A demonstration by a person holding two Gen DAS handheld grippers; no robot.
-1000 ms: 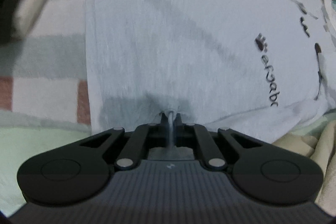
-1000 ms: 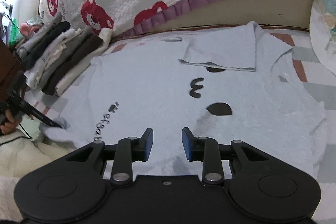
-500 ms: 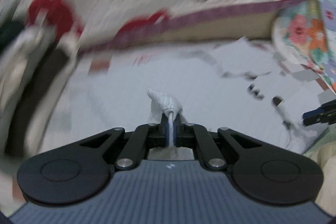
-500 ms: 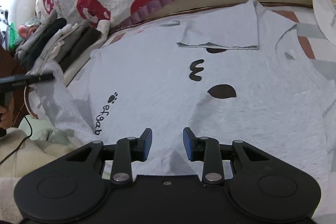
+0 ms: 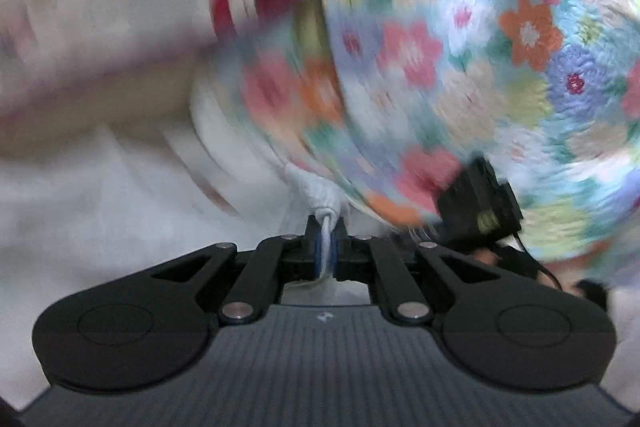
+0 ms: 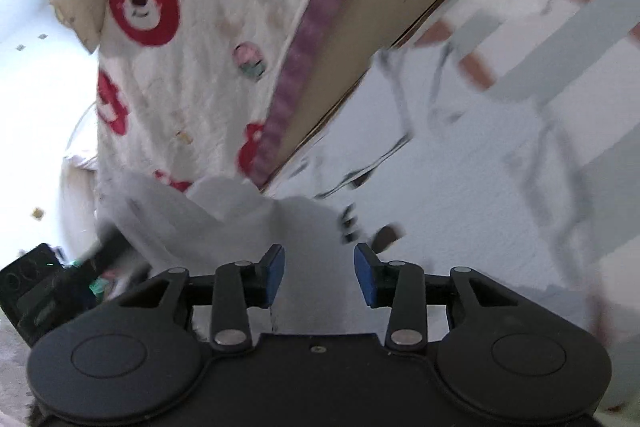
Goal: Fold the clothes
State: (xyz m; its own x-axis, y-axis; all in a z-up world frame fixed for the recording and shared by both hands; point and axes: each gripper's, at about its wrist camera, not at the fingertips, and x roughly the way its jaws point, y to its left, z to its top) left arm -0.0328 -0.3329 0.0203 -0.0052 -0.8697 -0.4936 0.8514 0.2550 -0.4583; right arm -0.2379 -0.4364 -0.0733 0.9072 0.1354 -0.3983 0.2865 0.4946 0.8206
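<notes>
Two views, each telling something the other cannot. From the left wrist, the left gripper pinches a bunched fold of the pale grey T-shirt between its blue pads, which are starting to ease apart with the cloth still pressed between them. Behind it a blurred floral quilt fills the right half, and the dark body of the other tool shows at the right.

Only the right wrist view shows the garment at large: the T-shirt lies spread on the striped bed sheet, with one part lifted into a hump toward the lower left. The right gripper stands over it, fingers moderately wide and opening, their pads clear of the cloth beneath. A bear-print quilt with a purple border hangs behind.
</notes>
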